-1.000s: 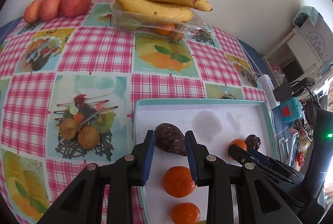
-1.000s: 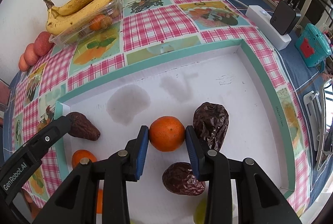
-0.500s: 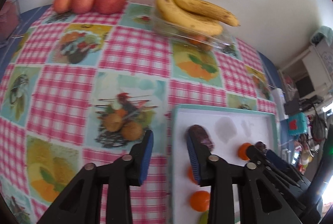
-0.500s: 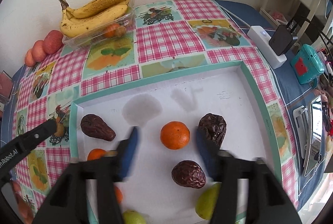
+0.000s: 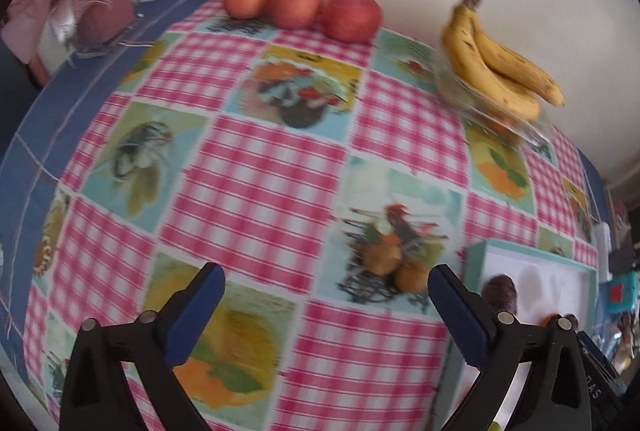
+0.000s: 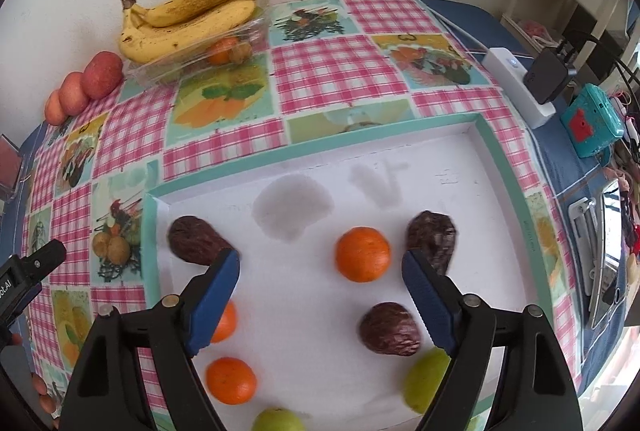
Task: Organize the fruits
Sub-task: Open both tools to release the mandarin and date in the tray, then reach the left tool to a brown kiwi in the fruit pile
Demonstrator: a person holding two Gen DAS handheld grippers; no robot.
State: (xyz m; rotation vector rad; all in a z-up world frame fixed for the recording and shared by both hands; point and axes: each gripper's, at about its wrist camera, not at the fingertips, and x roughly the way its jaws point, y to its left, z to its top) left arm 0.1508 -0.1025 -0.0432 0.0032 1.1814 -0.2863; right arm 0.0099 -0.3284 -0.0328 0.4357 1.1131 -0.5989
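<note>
A white tray with a teal rim (image 6: 504,167) holds three dark wrinkled avocados (image 6: 390,329), three oranges (image 6: 362,254) and green pears (image 6: 424,379). My right gripper (image 6: 320,269) hangs open above the tray's middle, empty. My left gripper (image 5: 326,285) is open and empty over the checked tablecloth, left of the tray (image 5: 532,253). Three red apples (image 5: 351,15) sit by the far wall. Bananas (image 5: 500,71) lie on a clear plastic box at the back right.
A pink fan-like object and a clear holder (image 5: 92,15) stand at the table's far left corner. A white power strip with a black adapter (image 6: 532,83) and a teal device (image 6: 594,119) lie right of the tray.
Both grippers opened wide. The left one swung left off the tray, leaving the avocado there. The right one pulled back and up from the orange.
</note>
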